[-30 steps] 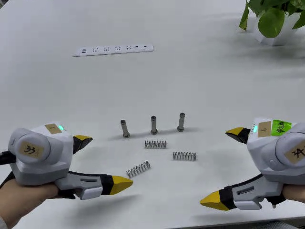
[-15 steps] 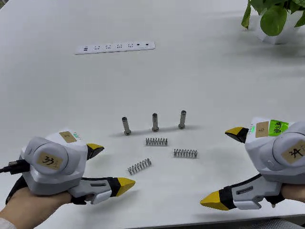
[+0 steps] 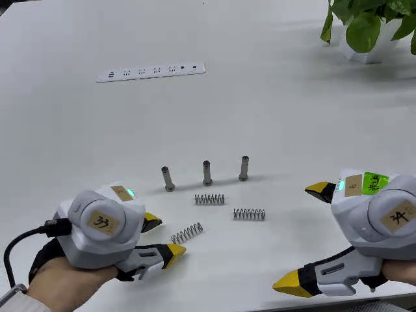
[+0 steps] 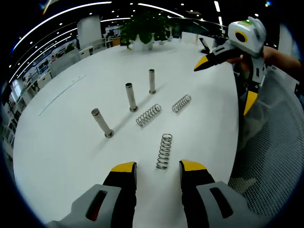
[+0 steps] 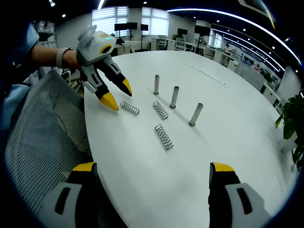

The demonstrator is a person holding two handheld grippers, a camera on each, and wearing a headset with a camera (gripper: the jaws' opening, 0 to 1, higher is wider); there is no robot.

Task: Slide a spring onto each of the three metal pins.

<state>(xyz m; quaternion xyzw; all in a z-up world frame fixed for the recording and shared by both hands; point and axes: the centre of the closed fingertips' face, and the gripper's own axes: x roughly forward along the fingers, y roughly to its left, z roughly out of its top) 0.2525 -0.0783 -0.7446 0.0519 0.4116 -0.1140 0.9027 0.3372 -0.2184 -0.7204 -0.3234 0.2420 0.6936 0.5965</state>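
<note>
Two white hand-held grippers with yellow-tipped jaws, both empty: left gripper (image 3: 164,235) with jaws parted, right gripper (image 3: 300,235) spread wide. Three steel coil springs (image 3: 209,199) lie flat just on the near side of three upright grey metal pins (image 3: 207,173), one just ahead of the left gripper's tips. Pins bare. White power strip (image 3: 151,71) well beyond the pins.
</note>
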